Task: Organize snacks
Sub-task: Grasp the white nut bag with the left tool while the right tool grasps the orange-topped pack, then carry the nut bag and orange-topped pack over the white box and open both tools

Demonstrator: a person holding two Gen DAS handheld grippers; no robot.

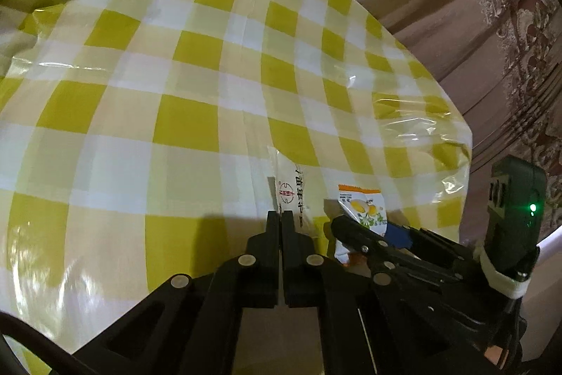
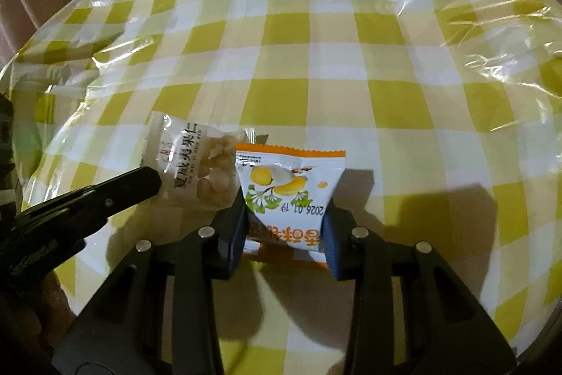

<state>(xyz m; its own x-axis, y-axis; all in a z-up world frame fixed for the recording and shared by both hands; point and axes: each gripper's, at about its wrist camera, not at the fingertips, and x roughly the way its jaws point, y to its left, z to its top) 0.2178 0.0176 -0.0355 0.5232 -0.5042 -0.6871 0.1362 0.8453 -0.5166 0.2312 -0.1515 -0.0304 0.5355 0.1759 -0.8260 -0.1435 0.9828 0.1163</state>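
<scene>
Two packets | left hand-held gripper [image 1: 280, 217] clenched on clear packet [image 2: 196, 171] | right hand-held gripper [image 2: 286, 231] grasps orange packet [image 2: 288, 185], bottom hidden

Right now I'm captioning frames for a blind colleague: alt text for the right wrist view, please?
The right gripper has its fingers around an orange-and-white snack packet on a yellow checked tablecloth. Left of it lies a clear nut packet, with the left gripper at its edge.

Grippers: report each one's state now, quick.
Left gripper: shut on the clear nut packet.
Right gripper: shut on the orange-and-white snack packet.
</scene>
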